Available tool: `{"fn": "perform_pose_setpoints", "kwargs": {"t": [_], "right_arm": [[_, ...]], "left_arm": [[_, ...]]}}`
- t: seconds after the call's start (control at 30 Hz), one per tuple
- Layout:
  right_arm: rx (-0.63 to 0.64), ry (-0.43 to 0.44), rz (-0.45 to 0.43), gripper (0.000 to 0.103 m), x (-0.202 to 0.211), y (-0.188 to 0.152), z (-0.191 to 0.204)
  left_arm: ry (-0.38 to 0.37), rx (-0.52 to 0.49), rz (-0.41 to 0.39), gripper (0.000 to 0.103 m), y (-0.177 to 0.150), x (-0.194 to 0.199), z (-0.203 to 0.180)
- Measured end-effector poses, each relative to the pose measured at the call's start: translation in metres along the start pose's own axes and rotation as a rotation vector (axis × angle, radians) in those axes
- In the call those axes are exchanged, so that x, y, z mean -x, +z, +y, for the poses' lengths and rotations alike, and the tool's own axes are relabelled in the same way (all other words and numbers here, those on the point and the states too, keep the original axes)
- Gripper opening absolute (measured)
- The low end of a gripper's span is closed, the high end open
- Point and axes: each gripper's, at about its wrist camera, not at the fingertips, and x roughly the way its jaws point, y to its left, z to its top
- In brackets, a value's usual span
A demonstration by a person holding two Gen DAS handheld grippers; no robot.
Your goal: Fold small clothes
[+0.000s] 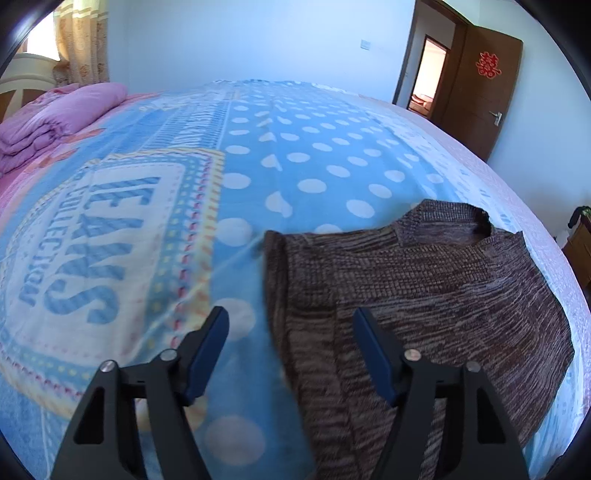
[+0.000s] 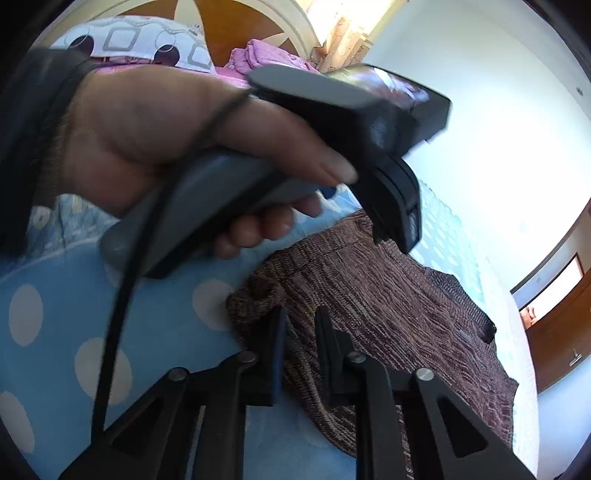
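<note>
A brown knitted sweater [image 1: 424, 284] lies partly folded on the blue dotted bedspread [image 1: 295, 155], its neck opening at the far end. My left gripper [image 1: 290, 319] is open above the sweater's left edge, holding nothing. In the right wrist view the sweater [image 2: 388, 314] lies ahead. My right gripper [image 2: 301, 317] has its fingers narrowly apart over the sweater's near edge; whether it pinches cloth I cannot tell. The person's left hand [image 2: 177, 133] holds the left gripper's handle [image 2: 236, 199] above the bed.
A folded pink quilt [image 1: 55, 118] lies at the bed's far left by the headboard. A brown door [image 1: 484, 96] stands open at the right. A patterned pillow [image 2: 129, 40] and curtain [image 2: 343, 22] sit behind the bed.
</note>
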Motion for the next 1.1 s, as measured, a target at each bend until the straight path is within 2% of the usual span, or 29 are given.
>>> {"fn": "perform_pose_setpoints", "kwargs": {"t": [0.1, 0.37, 0.43, 0.5, 0.57, 0.83, 1.1], "right_arm": [[0.021, -0.007, 0.001, 0.008, 0.001, 0.001, 0.007], [0.028, -0.018, 0.012, 0.008, 0.004, 0.003, 0.015], [0.037, -0.023, 0.011, 0.005, 0.005, 0.004, 0.018], [0.034, -0.009, 0.007, 0.002, 0.007, 0.004, 0.018], [0.014, 0.008, -0.002, 0.001, 0.011, 0.004, 0.014], [-0.088, 0.049, -0.044, 0.000, 0.034, 0.002, -0.008], [-0.212, 0.068, -0.046, 0.000, 0.038, -0.016, -0.051]], "left_arm": [[-0.008, -0.012, 0.014, 0.063, 0.004, -0.007, -0.004], [-0.034, 0.028, 0.054, 0.066, 0.012, -0.022, -0.001], [-0.040, 0.010, 0.055, 0.056, 0.012, -0.023, -0.004], [-0.086, 0.006, 0.064, 0.024, 0.013, -0.022, -0.007], [-0.074, 0.005, 0.072, 0.019, 0.014, -0.021, -0.008], [-0.089, 0.068, 0.070, 0.015, 0.023, -0.008, -0.004], [-0.077, 0.056, 0.050, 0.014, 0.036, 0.010, -0.018]]}}
